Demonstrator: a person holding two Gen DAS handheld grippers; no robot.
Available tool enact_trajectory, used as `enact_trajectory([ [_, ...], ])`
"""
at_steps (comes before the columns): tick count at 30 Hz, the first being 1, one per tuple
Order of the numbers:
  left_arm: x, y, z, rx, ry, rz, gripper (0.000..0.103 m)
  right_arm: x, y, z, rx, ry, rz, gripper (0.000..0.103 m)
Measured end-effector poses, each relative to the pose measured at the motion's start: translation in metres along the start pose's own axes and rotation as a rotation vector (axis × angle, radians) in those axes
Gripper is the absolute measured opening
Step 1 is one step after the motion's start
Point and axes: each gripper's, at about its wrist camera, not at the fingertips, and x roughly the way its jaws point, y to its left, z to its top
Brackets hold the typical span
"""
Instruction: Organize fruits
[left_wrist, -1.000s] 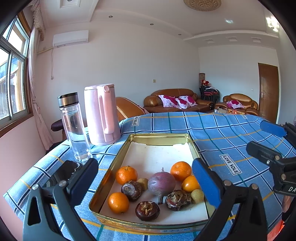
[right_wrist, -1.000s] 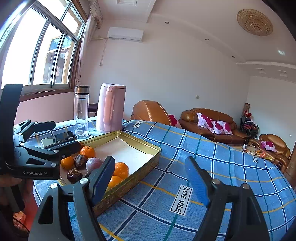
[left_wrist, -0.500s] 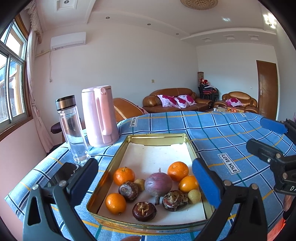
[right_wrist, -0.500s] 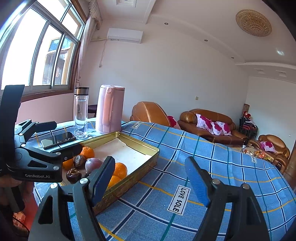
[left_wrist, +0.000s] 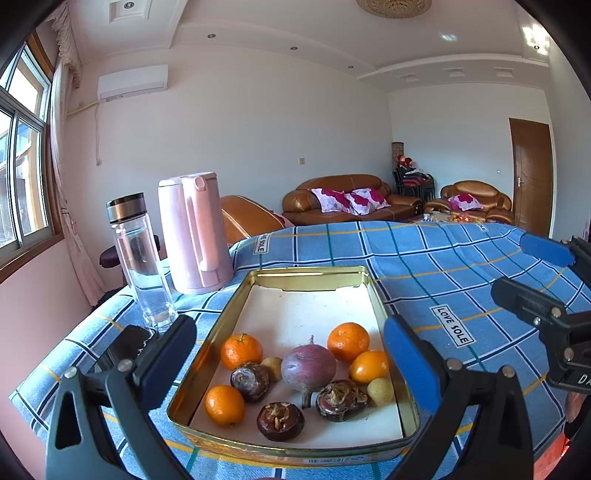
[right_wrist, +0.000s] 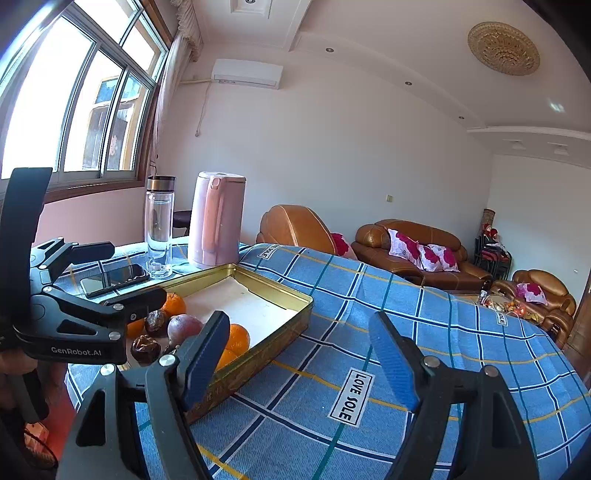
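A gold metal tray (left_wrist: 314, 275) on the blue checked tablecloth holds several oranges (left_wrist: 348, 341), a purple round fruit (left_wrist: 308, 367), three dark brown fruits (left_wrist: 280, 421) and small yellowish ones (left_wrist: 380, 391), all in its near half. My left gripper (left_wrist: 291, 354) is open and empty above the tray's near end. My right gripper (right_wrist: 299, 354) is open and empty over the cloth, right of the tray (right_wrist: 273, 291). The right gripper also shows at the right edge of the left wrist view (left_wrist: 532, 273).
A pink kettle (left_wrist: 194, 232) and a clear water bottle (left_wrist: 140, 262) stand at the table's back left. A black phone (right_wrist: 114, 278) lies beside the bottle. Sofas (left_wrist: 351, 201) stand behind the table. Cloth labels read LOVE SOLE (right_wrist: 351, 395).
The left gripper's view has tilted up slightly, so the tray sits a little lower in frame. The right gripper has barely moved. Both stay open.
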Motion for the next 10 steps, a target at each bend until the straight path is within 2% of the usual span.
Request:
enact_trajectory([
  [10,0.0005,-0.0029,-0.0024,0.008,0.0,0.009,0.103,0.0008,-0.0017,-0.0048,0.005,0.013,0.003,0.079],
])
